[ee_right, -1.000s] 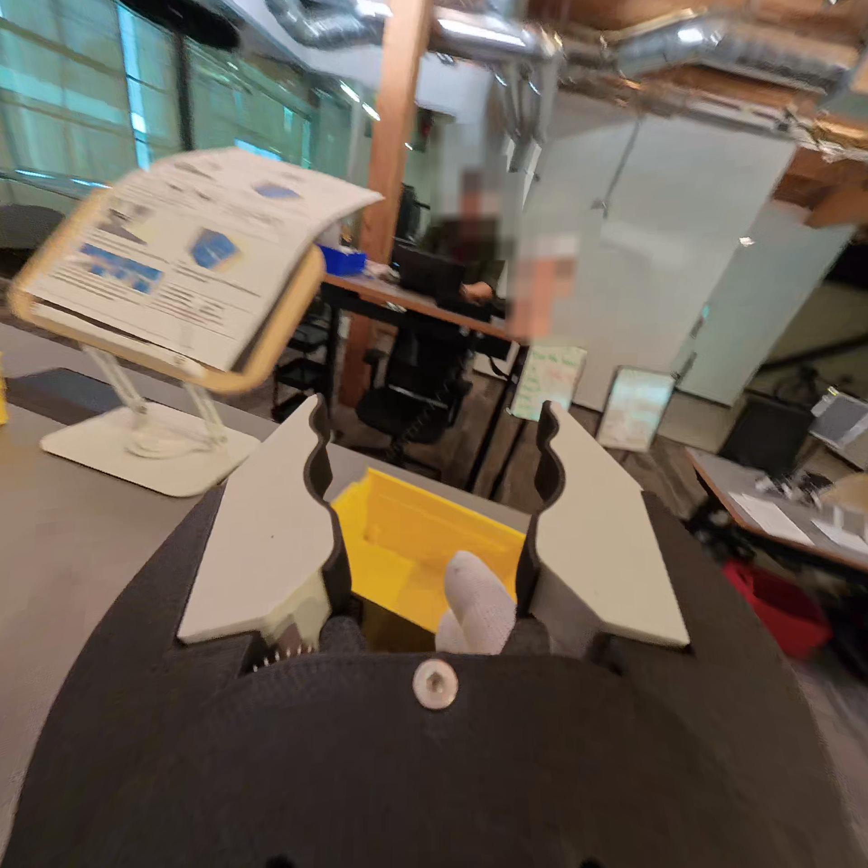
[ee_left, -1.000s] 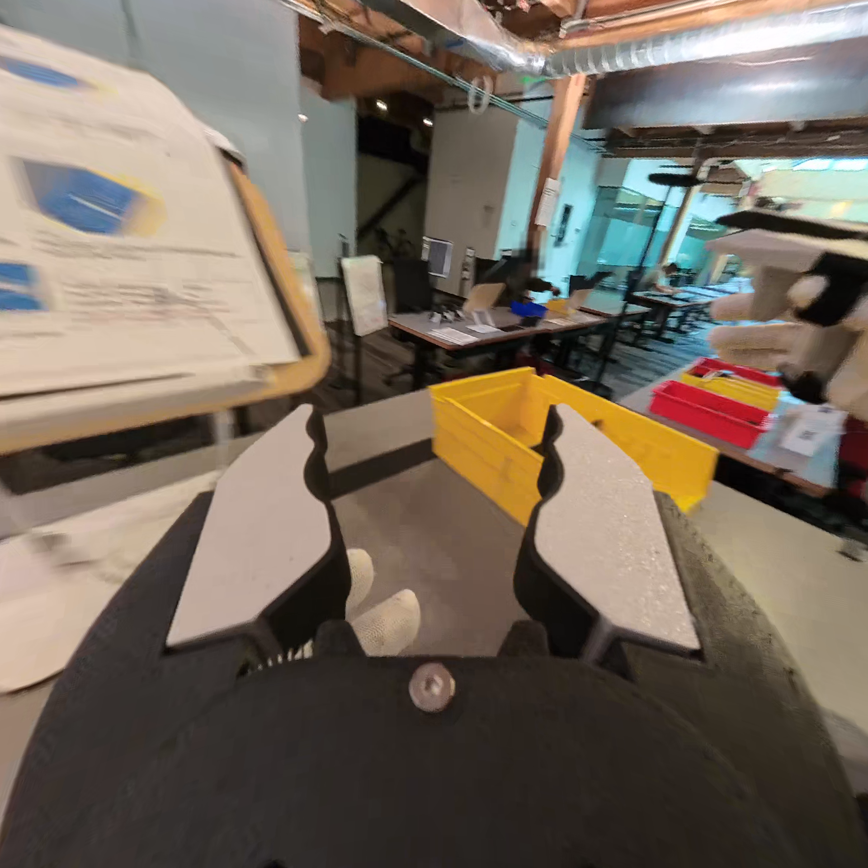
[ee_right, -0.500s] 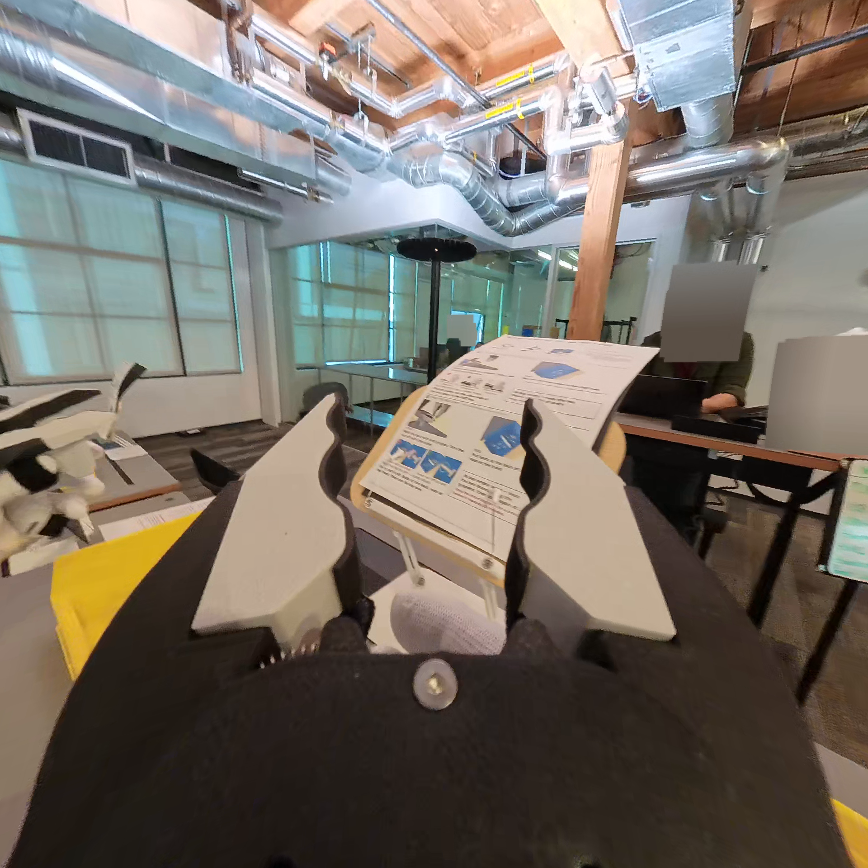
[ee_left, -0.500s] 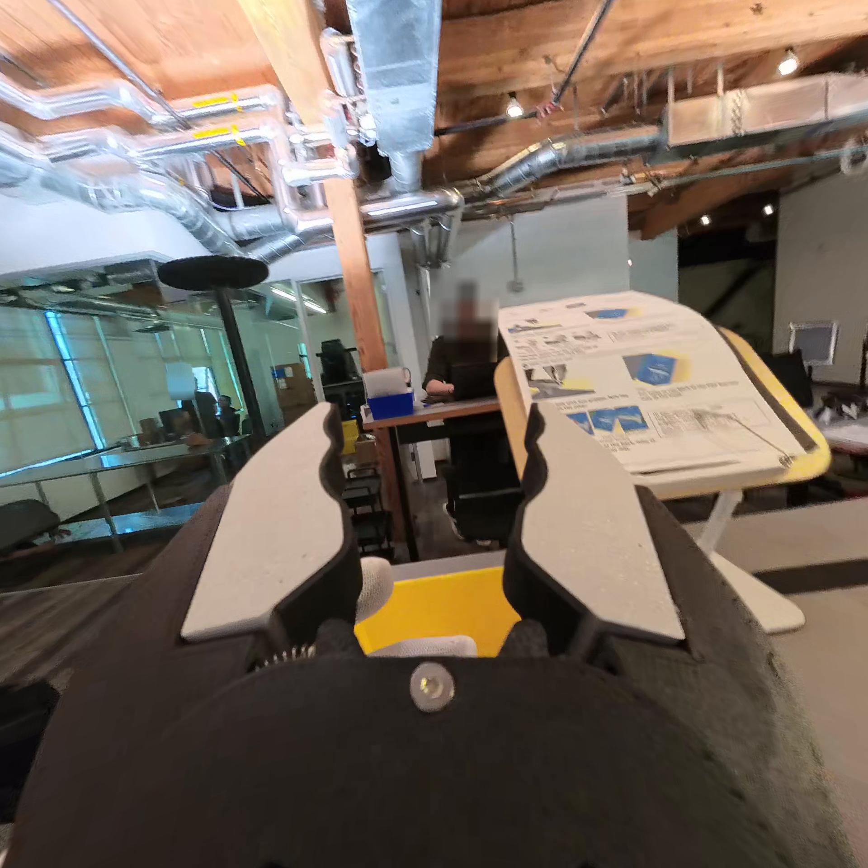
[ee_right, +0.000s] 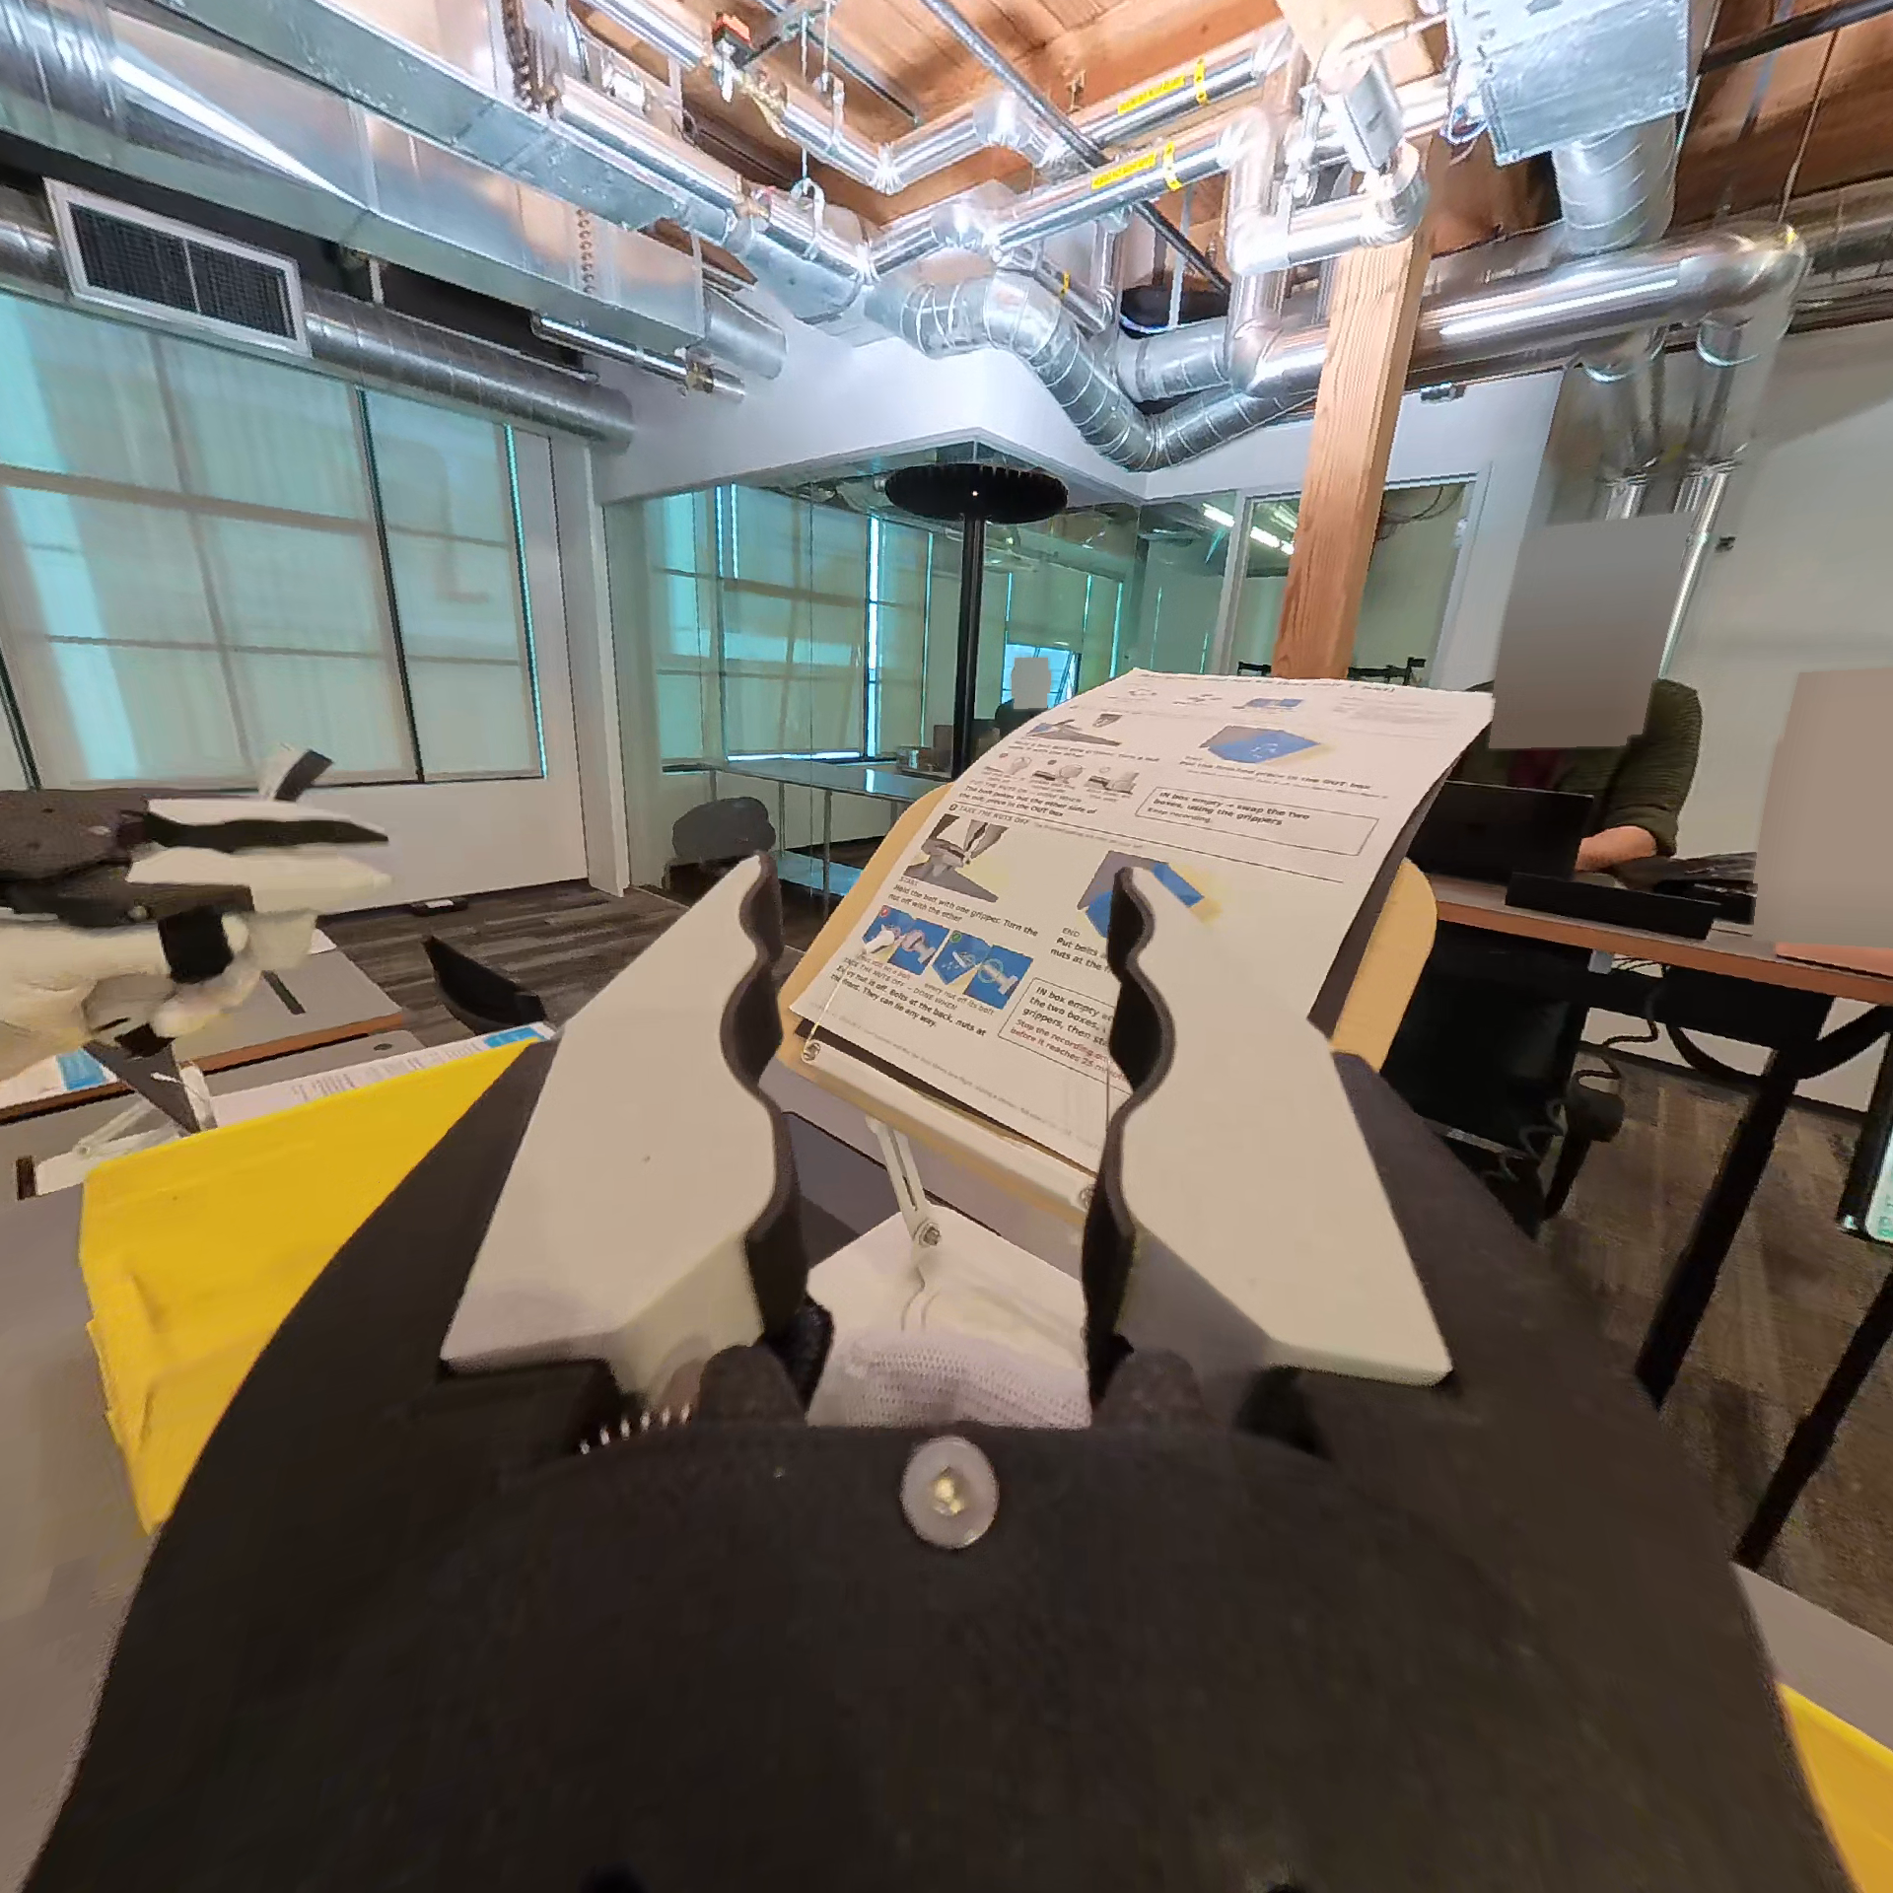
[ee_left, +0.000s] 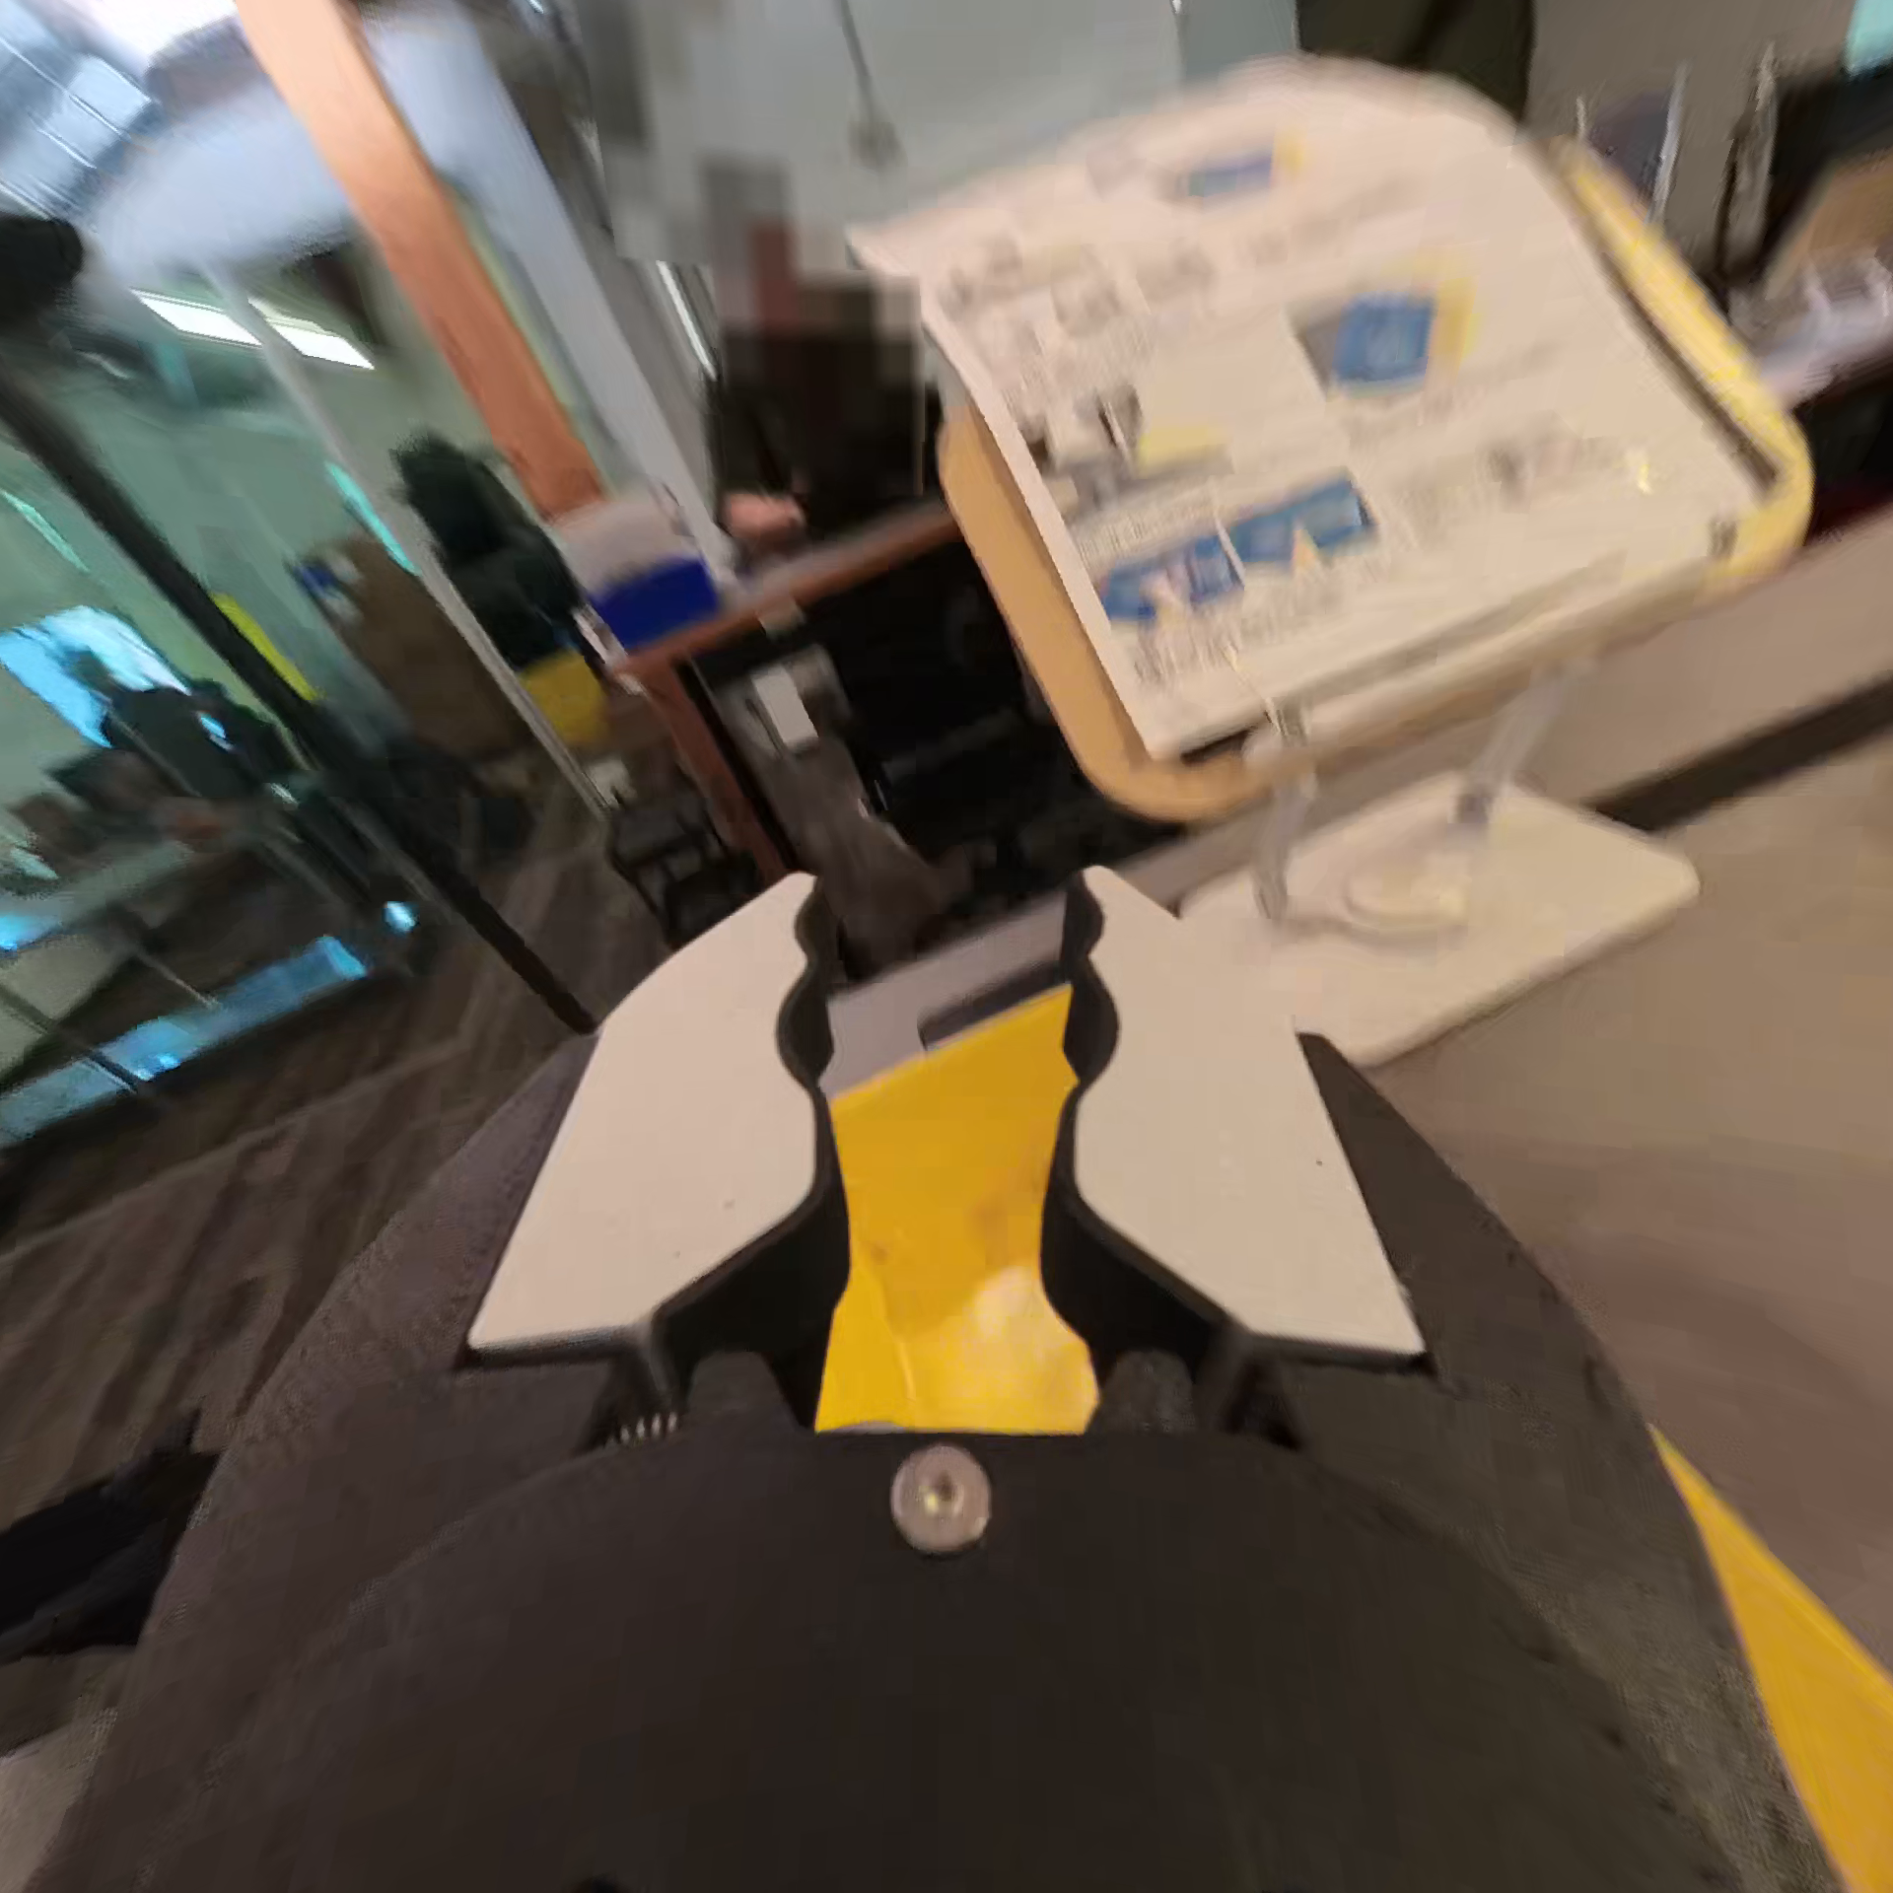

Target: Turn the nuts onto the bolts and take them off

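- No nuts or bolts show in either view; presumably they lie inside the yellow plastic bin [ee_right: 256, 1219], its interior hidden
- Left gripper [ee_left: 942, 922] and right gripper [ee_right: 937, 891] both have jaws apart, holding nothing
- Likely small, hard, slippery steel: grip bolt by shank, nut across flats
- Left view is motion-blurred

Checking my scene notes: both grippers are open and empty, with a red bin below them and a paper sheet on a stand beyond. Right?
One slip: the bin is yellow, not red, as both wrist views show. Left gripper and right gripper are open and empty; the paper sheet sits on its stand beyond.
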Demonstrator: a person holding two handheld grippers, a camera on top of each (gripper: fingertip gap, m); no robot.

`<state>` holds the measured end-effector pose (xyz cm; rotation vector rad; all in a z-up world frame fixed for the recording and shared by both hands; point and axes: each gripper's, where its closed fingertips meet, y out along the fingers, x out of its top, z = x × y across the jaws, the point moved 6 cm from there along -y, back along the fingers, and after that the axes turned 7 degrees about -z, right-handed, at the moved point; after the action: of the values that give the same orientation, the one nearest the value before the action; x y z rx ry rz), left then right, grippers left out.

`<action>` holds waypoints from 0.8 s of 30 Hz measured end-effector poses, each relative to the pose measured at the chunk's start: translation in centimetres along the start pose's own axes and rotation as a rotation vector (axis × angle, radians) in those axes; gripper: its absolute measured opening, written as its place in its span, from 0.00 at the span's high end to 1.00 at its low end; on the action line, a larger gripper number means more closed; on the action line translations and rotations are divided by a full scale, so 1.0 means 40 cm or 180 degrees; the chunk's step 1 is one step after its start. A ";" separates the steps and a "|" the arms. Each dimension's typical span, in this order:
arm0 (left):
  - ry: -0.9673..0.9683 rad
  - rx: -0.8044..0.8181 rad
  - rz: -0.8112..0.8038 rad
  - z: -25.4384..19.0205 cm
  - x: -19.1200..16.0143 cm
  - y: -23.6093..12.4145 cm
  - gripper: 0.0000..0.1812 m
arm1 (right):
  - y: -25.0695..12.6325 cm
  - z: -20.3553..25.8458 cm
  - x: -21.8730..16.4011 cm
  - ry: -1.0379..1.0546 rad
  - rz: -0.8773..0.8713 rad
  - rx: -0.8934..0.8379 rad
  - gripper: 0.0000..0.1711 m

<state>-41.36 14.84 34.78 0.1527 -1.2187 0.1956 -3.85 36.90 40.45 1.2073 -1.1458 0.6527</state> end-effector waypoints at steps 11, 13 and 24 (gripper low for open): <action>0.0358 -0.0902 0.3113 -0.123 -0.394 0.042 0.83 | 0.044 0.025 -0.103 -0.0064 0.0440 0.0179 0.67; 0.0312 -0.0785 0.3328 -0.111 -0.429 0.040 0.87 | 0.047 0.029 -0.112 -0.0103 0.0485 0.0189 0.68; -0.0084 -0.0775 0.3728 -0.127 -0.528 0.046 0.85 | 0.050 0.037 -0.123 -0.0083 0.0510 0.0226 0.68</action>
<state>-44.12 16.32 13.21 -0.7986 -1.2215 1.0512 -7.79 36.90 36.57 1.1948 -1.2592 0.8065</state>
